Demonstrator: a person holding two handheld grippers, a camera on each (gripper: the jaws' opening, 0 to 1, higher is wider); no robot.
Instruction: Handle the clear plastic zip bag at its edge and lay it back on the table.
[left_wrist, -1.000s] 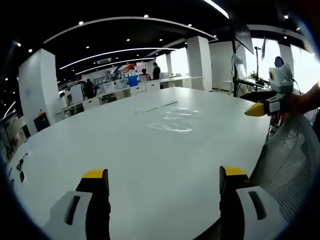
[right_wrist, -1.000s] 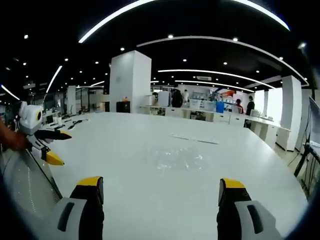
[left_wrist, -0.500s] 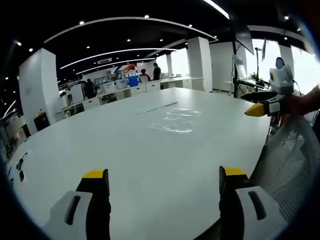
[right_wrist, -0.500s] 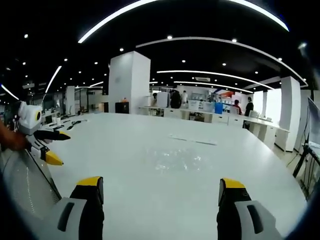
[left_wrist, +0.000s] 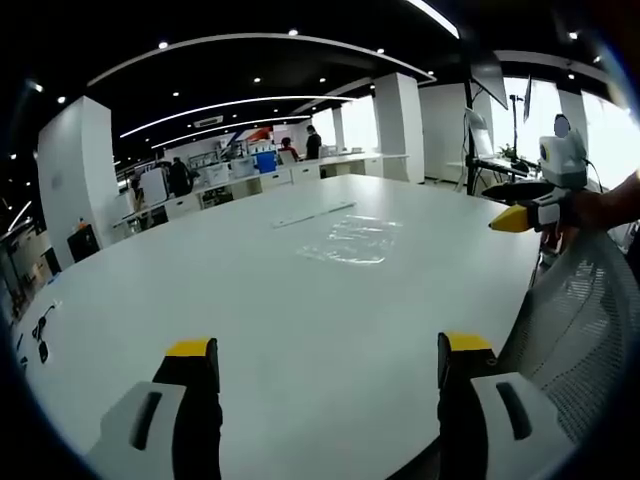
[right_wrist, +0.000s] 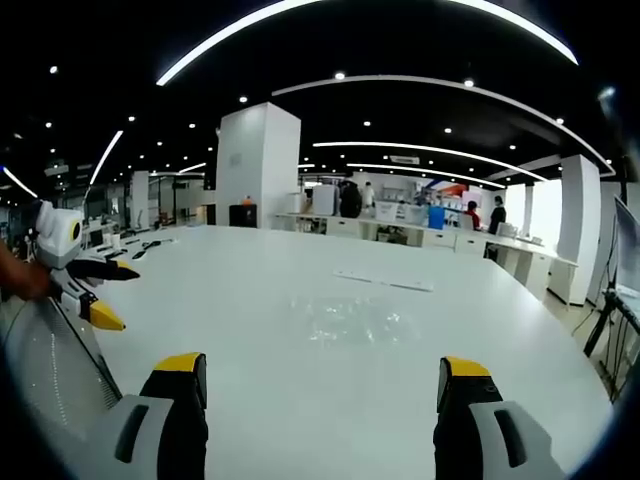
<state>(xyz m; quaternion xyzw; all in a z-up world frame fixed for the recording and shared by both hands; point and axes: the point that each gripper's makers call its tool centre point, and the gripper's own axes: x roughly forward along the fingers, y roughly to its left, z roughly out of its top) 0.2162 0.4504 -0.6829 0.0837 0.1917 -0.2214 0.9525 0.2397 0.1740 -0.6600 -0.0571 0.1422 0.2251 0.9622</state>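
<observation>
Right, left gripper view: the left hand-held gripper is sitting low at the near edge of the white bench, jaws spread wide, holding nothing. The clear zip bag is lying flat toward the far middle of the bench, well apart from the jaws, with a thin pale strip just beyond it. The right hand-held gripper is coming in from the right over a mesh chair back; cannot tell how its jaws stand from here.

Right gripper view: the right hand-held gripper is also showing its jaws wide apart and empty. The bag is lying flat ahead, mid-bench, not touched. The left hand-held gripper is showing at the left edge.

Handling judgement: the bag is looking empty, very light, limp and slick, so it is likely going to slide or crumple if pushed. The near edge or a corner is looking best for a pinch, with one jaw needing to get under the film.
</observation>
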